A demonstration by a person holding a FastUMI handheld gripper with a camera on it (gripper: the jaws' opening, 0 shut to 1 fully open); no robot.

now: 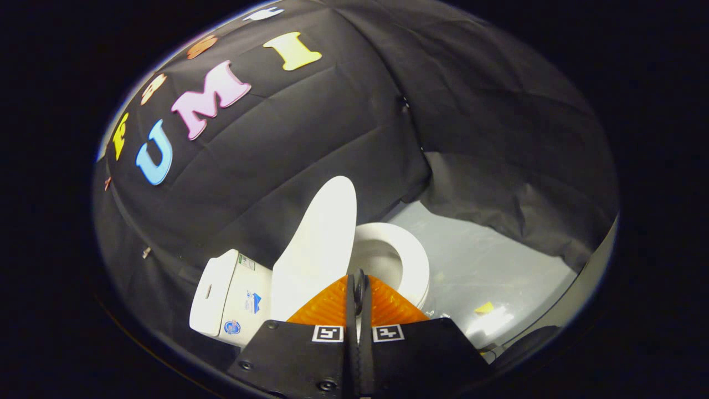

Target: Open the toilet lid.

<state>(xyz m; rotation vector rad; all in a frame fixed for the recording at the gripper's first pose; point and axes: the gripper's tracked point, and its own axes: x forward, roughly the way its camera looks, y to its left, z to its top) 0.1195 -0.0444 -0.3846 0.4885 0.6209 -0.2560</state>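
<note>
Tool [359,280] fingers pressed together, gripping nothing; lid [318,244] raised, its base hidden behind tool.

Black creased cloth wall [310,138] draped well beyond the fingertips, second dark cloth fold [498,138] hanging beyond them to the right, pale grey glossy floor [482,249] beneath, small yellow scrap [484,307] lying on it, bright glare beside it

White toilet lid [318,244], white seat [412,266], white tank [230,296]; grey floor [487,266]; gripper [359,285] fingers together
</note>
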